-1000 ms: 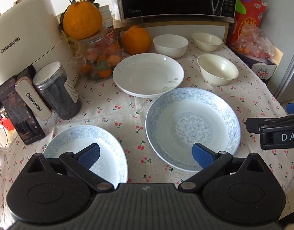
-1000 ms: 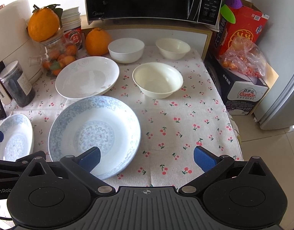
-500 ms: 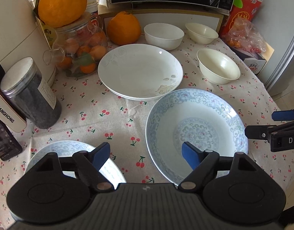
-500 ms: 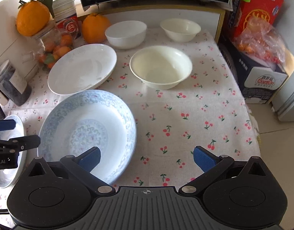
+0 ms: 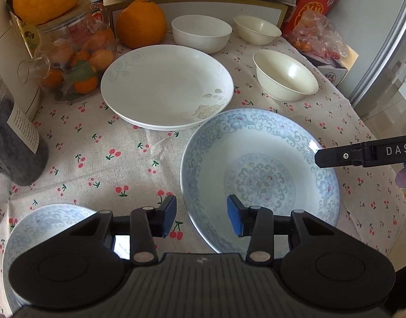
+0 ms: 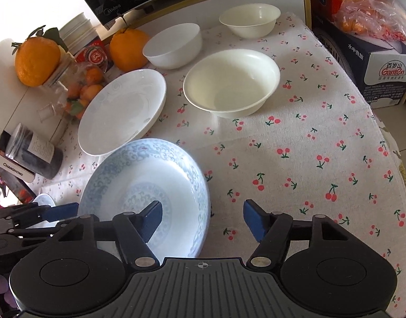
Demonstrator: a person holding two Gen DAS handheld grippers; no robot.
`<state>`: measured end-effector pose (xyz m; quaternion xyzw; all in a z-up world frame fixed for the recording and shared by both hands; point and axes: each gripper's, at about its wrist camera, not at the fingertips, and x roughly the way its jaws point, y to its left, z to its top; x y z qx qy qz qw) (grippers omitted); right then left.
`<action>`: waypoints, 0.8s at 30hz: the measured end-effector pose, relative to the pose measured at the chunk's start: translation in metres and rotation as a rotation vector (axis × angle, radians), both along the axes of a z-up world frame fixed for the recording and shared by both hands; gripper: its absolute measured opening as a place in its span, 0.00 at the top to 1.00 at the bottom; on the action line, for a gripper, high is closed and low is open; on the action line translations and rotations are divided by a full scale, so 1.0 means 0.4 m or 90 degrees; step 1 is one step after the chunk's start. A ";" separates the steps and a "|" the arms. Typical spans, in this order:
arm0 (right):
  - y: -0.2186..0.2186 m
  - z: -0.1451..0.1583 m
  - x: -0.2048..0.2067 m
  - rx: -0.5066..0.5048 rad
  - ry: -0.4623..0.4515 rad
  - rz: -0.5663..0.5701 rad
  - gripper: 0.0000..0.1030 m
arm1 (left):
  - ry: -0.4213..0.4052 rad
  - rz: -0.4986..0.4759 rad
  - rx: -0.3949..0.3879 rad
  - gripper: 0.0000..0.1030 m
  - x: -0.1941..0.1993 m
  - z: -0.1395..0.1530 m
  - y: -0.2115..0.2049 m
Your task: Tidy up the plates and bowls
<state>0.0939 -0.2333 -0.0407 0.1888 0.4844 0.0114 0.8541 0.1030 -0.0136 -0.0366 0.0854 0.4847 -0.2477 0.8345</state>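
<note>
Left gripper (image 5: 201,218): jaws part-open, straddling the near-left rim of the blue-patterned plate (image 5: 258,169), gripping nothing.
Right gripper (image 6: 202,221): jaws wide, astride that plate's right rim, not gripping.
Blue-patterned plate: on the cherry tablecloth (image 6: 295,159), just before the white plate (image 5: 167,86).

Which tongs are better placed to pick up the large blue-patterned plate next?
Probably left: the left tongs are open astride the near-left rim of the large blue-patterned plate. The right tongs straddle its right rim too, but gape wider.
</note>
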 end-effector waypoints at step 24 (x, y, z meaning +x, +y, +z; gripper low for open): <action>-0.044 -0.030 0.000 0.029 0.014 -0.065 0.92 | 0.022 -0.006 -0.047 0.89 -0.015 -0.015 -0.014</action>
